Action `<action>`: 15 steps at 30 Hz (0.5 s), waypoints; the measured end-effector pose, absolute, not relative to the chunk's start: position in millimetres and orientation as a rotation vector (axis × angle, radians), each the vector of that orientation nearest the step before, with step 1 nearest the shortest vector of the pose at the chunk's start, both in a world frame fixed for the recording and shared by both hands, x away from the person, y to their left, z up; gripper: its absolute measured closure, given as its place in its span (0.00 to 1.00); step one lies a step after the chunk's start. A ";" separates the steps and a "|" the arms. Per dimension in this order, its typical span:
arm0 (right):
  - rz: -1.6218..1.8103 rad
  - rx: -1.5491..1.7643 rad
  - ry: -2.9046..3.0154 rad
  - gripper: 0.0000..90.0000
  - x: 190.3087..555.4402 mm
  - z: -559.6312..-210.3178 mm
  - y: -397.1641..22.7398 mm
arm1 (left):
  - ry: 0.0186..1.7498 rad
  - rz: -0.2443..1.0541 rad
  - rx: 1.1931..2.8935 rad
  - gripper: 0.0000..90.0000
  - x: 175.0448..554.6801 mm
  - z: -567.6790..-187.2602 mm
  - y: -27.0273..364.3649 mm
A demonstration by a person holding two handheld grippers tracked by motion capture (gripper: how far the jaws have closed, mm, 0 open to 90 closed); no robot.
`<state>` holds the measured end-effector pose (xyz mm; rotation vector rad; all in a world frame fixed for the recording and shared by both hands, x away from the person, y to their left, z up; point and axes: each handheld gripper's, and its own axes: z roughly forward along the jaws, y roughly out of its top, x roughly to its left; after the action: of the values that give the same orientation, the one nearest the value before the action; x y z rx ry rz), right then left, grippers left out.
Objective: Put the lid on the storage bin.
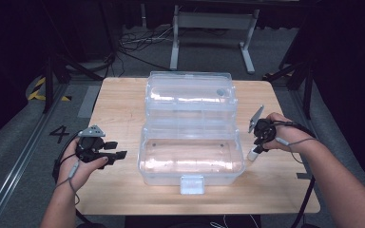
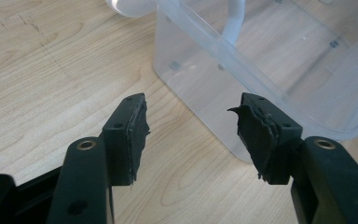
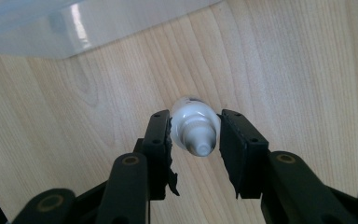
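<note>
Clear plastic box (image 1: 190, 156) sits mid-table with its lid thrown back. To the right of the box, the right gripper (image 3: 196, 140) pinches a small white bottle (image 3: 193, 126) between its jaws, nozzle toward the camera, above the wooden table (image 1: 119, 95). Left of the box, the left gripper (image 2: 191, 126) is spread wide, holding nothing.
</note>
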<state>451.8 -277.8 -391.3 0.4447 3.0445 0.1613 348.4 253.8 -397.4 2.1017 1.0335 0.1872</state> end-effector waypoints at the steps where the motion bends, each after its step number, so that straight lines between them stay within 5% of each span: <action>1: 0.151 0.438 3.046 0.72 452.2 -392.6 -277.9 | 1.033 0.187 2.102 0.48 348.5 -397.4 253.7; 15: 0.128 0.461 3.056 0.79 454.7 -399.5 -278.7 | 1.040 0.185 2.101 0.48 348.6 -398.0 252.7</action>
<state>454.7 -278.7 -399.5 0.4614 3.0565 0.1278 348.6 252.7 -398.0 2.1008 1.0398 0.1852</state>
